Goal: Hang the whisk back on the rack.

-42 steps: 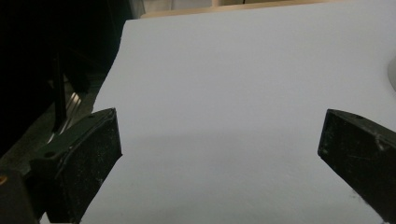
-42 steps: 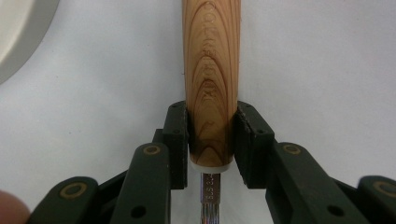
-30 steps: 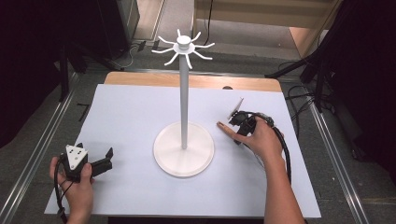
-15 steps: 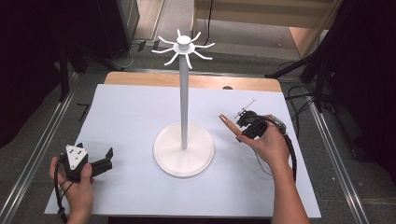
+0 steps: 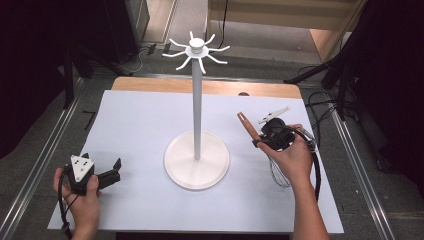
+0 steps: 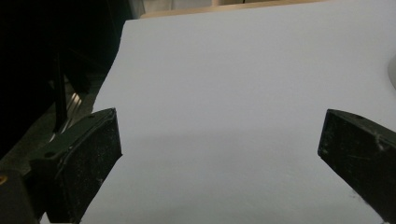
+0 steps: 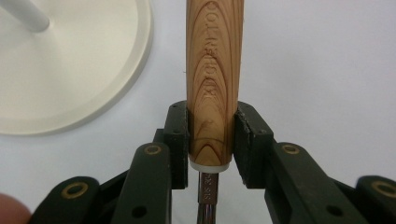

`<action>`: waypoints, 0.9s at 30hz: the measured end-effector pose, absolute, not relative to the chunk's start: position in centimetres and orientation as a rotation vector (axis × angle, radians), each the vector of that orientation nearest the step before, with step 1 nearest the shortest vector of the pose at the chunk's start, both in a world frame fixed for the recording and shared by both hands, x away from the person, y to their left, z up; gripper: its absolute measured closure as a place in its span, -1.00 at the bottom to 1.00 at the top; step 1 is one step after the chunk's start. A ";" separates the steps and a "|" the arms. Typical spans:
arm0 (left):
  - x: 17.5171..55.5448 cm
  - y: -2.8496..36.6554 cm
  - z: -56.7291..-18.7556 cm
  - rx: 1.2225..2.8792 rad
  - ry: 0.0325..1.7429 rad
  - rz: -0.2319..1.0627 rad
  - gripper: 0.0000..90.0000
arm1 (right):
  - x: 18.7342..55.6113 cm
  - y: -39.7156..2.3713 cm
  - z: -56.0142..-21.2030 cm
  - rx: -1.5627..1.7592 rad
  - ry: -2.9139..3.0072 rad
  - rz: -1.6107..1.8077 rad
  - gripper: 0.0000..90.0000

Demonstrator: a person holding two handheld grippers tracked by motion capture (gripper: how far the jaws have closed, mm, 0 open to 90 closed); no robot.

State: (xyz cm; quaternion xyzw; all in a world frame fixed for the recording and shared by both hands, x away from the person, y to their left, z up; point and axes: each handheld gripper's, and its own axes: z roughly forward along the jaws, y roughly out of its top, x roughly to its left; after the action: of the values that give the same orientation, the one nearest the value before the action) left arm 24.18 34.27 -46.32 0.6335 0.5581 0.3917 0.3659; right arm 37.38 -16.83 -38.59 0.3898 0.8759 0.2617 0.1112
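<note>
Now right tool [image 5: 256, 141] clamps wooden whisk handle [image 7: 214, 79], angled upward.

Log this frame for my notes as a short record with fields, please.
held: whisk, wooden handle, wires hanging below the hand
right claw: shut on whisk handle
left claw: open, nothing between jaws, low over the sheet
stand: white, upright at centre, hooks on top bare

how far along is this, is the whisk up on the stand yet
Done: the right gripper is shut on the whisk's wooden handle and has it lifted off the table. In hand: carrying it beside the white stand. Left: hanging it on a hook up top, all bare. The left gripper waits open.
</note>
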 end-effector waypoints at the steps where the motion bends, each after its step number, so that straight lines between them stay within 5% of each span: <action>1: 24.2 34.3 -46.3 1.628 1.435 1.008 -1.00 | 37.3 -17.0 -38.5 1.147 2.558 0.803 0.58; 27: 24.2 34.2 -46.3 1.630 1.434 1.008 -1.00 | 33.4 -19.1 -36.5 1.143 2.231 1.377 0.58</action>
State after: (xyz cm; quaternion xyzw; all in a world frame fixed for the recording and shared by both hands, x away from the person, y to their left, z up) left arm 24.17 34.23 -46.32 0.6340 0.5576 0.3922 0.3651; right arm 33.42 -19.09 -36.48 0.3957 0.7724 0.4767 0.1401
